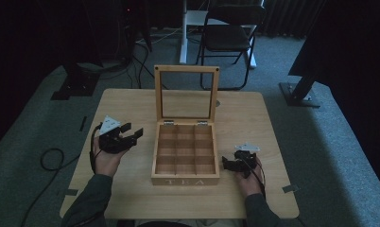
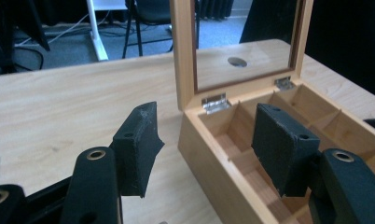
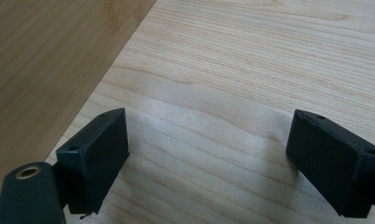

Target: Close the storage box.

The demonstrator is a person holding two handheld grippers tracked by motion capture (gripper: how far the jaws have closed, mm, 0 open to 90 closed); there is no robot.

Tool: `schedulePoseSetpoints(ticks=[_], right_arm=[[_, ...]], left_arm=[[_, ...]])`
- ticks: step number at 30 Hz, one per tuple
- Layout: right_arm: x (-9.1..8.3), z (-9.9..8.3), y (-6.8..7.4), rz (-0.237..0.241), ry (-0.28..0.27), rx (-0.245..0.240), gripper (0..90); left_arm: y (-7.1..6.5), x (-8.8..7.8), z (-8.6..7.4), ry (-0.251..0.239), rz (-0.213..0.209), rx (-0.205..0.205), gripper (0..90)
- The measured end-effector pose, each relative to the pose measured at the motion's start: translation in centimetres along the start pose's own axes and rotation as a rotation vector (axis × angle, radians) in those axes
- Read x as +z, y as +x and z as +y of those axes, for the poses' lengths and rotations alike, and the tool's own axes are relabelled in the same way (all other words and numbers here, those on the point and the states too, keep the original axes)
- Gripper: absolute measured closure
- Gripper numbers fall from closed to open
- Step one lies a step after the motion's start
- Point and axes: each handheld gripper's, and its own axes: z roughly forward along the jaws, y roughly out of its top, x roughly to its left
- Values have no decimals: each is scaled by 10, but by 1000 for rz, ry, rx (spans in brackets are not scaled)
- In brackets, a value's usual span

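A wooden tea box (image 1: 185, 180) marked TEA stands open in the middle of the table (image 1: 126, 101). Its glass-paned lid (image 1: 186, 70) is upright, and the compartments look empty. My left gripper (image 1: 133, 131) is held above the table to the left of the box, pointing toward it. In the left gripper view that gripper (image 2: 206, 140) is open with nothing between its pads, and the box's near corner (image 2: 209, 158) and the hinges lie just beyond. My right gripper (image 1: 226, 164) sits low beside the box's right wall (image 3: 45, 60). This gripper (image 3: 206, 149) is open over bare wood.
A black folding chair (image 1: 230, 38) and a white desk leg (image 1: 183, 33) stand beyond the far edge. Black stand bases (image 1: 74, 87) (image 1: 299, 94) flank the table on the floor. A cable (image 1: 51, 158) loops on the carpet at left. A round hole (image 1: 217, 103) marks the tabletop behind the lid.
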Motion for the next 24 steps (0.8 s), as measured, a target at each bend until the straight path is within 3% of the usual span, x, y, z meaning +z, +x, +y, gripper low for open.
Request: schedulePoseSetpoints(ticks=[8,24], right_arm=[[0,0,0,-1,-1,1,124],[0,0,0,-1,-1,0,124]], left_arm=[[-2,6,25,-29,-8,29,414],[2,27,47,-19,-9,42,412]])
